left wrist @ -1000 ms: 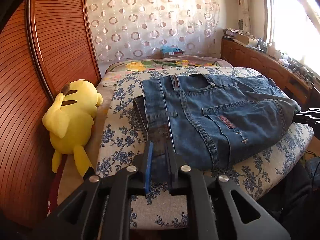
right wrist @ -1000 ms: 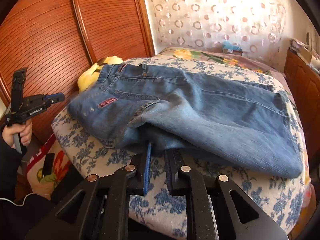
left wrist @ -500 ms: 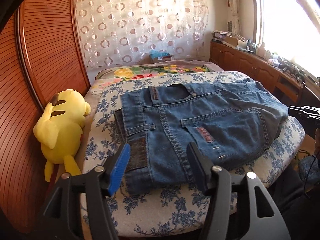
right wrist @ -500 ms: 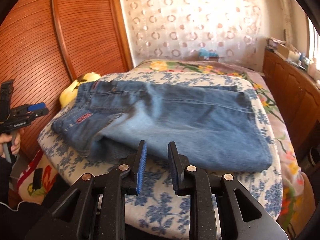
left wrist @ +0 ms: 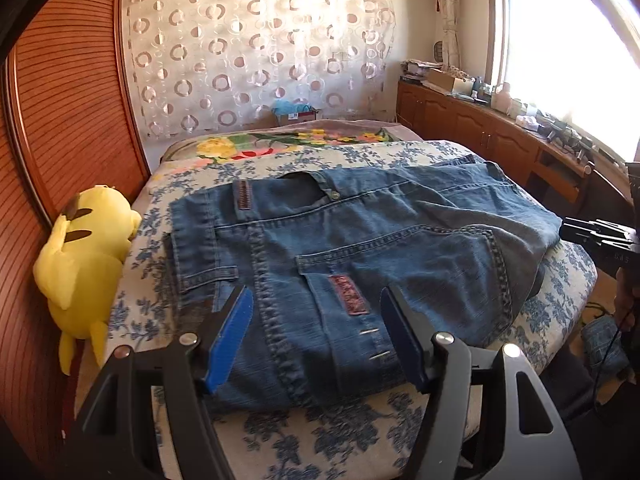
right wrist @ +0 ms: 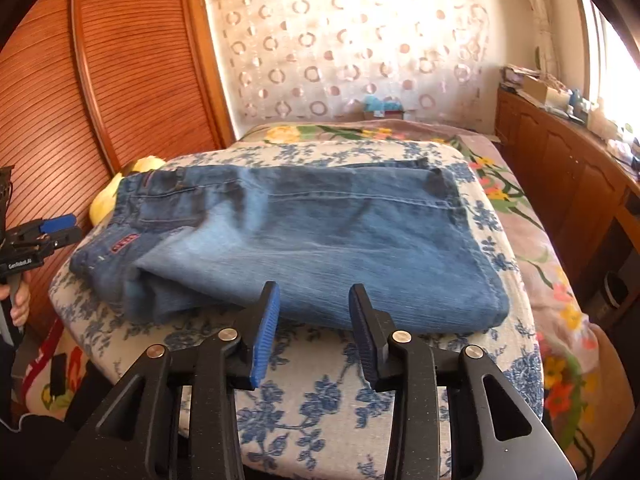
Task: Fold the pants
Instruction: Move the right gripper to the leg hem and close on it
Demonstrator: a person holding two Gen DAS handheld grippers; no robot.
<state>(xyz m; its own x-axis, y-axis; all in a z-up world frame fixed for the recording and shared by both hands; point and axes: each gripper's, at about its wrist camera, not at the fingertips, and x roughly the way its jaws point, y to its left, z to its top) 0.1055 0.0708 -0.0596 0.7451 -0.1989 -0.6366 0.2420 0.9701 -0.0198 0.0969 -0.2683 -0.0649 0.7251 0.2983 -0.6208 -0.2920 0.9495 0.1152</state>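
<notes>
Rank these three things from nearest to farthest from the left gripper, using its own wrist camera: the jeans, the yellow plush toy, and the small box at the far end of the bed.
1. Jeans: folded on the bed, directly ahead of the left gripper.
2. Yellow plush toy: off to the left, against the wooden panel.
3. Small box: farthest, below the curtain.

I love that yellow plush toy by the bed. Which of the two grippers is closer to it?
Left. The left gripper hangs over the jeans' waistband end, beside the yellow plush toy. The right gripper is at the jeans' folded leg end, farther from the toy.
</notes>
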